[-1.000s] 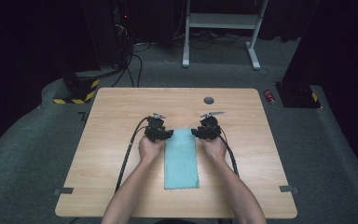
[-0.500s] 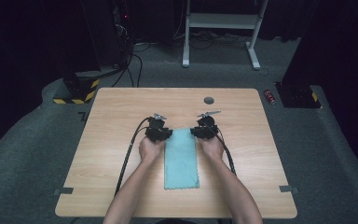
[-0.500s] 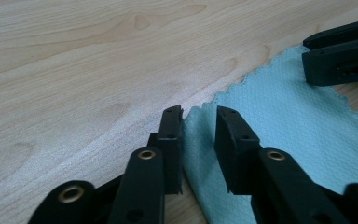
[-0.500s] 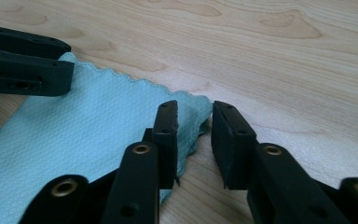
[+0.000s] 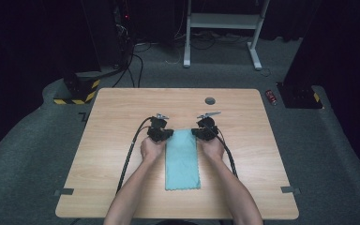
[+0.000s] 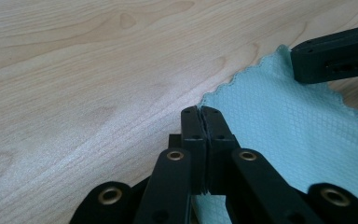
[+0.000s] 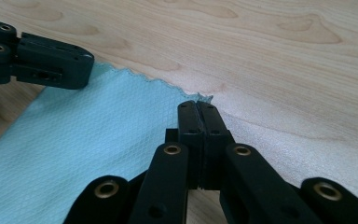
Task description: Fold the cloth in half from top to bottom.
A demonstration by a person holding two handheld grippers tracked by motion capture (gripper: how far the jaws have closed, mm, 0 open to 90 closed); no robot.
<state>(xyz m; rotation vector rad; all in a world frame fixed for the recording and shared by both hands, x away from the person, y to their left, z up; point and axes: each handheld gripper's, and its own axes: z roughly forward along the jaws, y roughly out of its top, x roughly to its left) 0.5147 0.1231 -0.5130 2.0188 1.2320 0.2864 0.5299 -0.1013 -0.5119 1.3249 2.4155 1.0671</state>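
High view: teal cloth (image 5: 182,159) lies flat near the middle of the tabletop (image 5: 112,117), long side running near-to-far, far edge between the two tools. Left hand-held gripper (image 5: 163,135) sits at the far-left corner, right hand-held gripper (image 5: 200,133) at the far-right corner. Both have just been closing; jaws now pressed together w/ a cloth corner pinched in each, seen in the left gripper view (image 6: 200,112) and right gripper view (image 7: 198,108). Plenty of bare wood left, right and far of the cloth; its near edge stops short of the tabletop's near edge, between the forearms. Small round grommet (image 5: 210,100) sits far of the cloth, well apart. Cloth is thin microfibre-looking fabric w/ a fine diamond weave and scalloped, zigzag-cut edges (image 6: 303,121). Tabletop is pale wood-grain laminate, smooth, rounded corners. Jaws are matte black w/ brass-coloured rivets. Black cables (image 5: 130,150) trail back along both forearms. Grey carpet floor (image 5: 23,154) surrounds it.
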